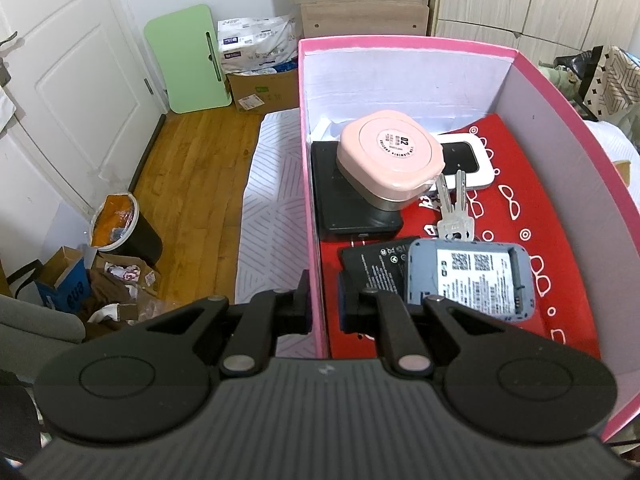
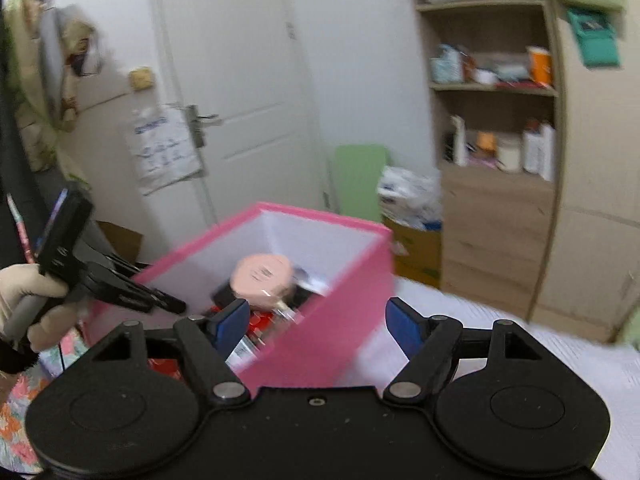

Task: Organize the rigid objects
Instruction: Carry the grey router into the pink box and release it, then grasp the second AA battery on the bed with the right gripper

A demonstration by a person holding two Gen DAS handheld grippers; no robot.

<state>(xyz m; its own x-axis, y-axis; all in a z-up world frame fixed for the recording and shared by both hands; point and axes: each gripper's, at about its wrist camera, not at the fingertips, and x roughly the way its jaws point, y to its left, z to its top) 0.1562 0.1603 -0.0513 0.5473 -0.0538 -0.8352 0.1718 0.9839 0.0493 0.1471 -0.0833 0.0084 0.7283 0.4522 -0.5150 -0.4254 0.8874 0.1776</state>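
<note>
A pink box (image 1: 568, 128) sits on a bed, already holding a pink container (image 1: 390, 156), keys (image 1: 454, 208), a black case (image 1: 352, 204), a battery (image 1: 372, 264) and a blue-grey device (image 1: 472, 280). The left gripper (image 1: 324, 304) is clamped on the box's wall at its 9 o'clock side, steadying it. The right gripper (image 2: 316, 324) hangs above the near rim, jaws apart and empty, the box contents at its 11 o'clock. A drop looks finished; next it likely needs another loose item.

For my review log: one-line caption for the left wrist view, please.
Left claw shut on the pink box wall; inside lie a pink container, keys and a blue device.
</note>
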